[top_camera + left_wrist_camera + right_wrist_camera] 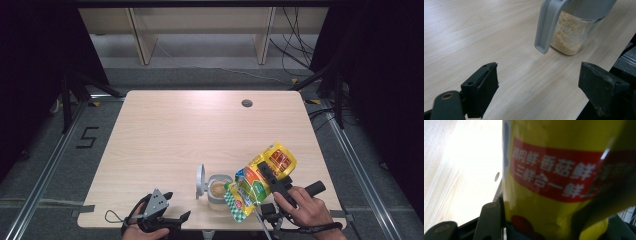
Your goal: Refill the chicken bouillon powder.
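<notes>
Yellow pouch (264,181) pinched in your right hand-held gripper (272,182), tilted mouth-down over open jar (218,191) near counter (200,130) front edge for pouring. Left hand-held gripper (537,92) spread, waiting beside jar.

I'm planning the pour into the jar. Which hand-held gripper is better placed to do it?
Right. The right hand-held gripper already holds the yellow bag, tilted with its lower end by the open jar. The left hand-held gripper is open and holds nothing.
</notes>
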{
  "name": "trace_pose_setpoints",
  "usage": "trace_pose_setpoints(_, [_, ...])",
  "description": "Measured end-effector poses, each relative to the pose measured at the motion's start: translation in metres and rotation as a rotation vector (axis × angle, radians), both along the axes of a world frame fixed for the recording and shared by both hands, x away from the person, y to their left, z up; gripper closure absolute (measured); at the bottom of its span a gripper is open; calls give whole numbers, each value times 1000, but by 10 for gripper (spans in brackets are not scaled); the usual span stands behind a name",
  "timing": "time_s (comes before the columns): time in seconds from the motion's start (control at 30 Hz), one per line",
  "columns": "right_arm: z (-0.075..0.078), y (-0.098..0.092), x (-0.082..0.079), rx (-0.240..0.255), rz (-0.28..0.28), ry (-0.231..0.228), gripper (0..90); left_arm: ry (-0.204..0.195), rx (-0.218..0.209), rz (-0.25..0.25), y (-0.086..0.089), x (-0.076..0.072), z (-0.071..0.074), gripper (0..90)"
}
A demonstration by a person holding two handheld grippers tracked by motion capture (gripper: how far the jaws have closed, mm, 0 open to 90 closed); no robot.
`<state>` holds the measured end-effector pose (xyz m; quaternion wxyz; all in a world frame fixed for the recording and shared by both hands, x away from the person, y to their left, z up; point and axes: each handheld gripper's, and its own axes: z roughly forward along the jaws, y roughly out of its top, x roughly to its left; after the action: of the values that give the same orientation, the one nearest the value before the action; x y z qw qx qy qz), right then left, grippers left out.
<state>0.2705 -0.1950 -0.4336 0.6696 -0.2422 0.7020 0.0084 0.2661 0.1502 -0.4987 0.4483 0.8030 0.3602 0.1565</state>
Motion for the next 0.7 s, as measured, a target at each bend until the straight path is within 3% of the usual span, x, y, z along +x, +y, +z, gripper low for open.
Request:
trace_pose_setpoints(0.1, [0,0,-1,14,-3,-15,508,1,1,0,0,0,0,154])
trace_pose_setpoints(0.17, [-1,0,-1,1,-22,12,508,0,-1,0,0,0,0,154])
trace_pose_setpoints(0.23, [-1,1,0,-2,1,-1,509,1,0,0,0,0,0,154])
trace_pose_setpoints(0.27, [3,1,-1,-53,-13,-18,509,0,-1,-1,0,0,0,154])
trace_pose_setpoints(0.3, [3,1,-1,-53,-13,-18,509,0,-1,-1,0,0,0,154])
trace_pose_setpoints(0.33, [-2,0,-1,14,-24,14,509,-1,-1,0,0,0,0,154])
trace_pose_setpoints(0.37, [-2,-1,0,26,-11,8,509,0,0,0,0,0,0,154])
trace_pose_setpoints(0.43, [-1,0,-2,16,-28,14,509,1,0,0,0,0,0,154])
trace_pose_setpoints(0.57, [1,0,-1,1,9,-20,515,1,0,0,0,0,0,154])
trace_pose_setpoints(0.7, [0,0,0,1,0,-2,516,0,0,0,0,0,0,154])
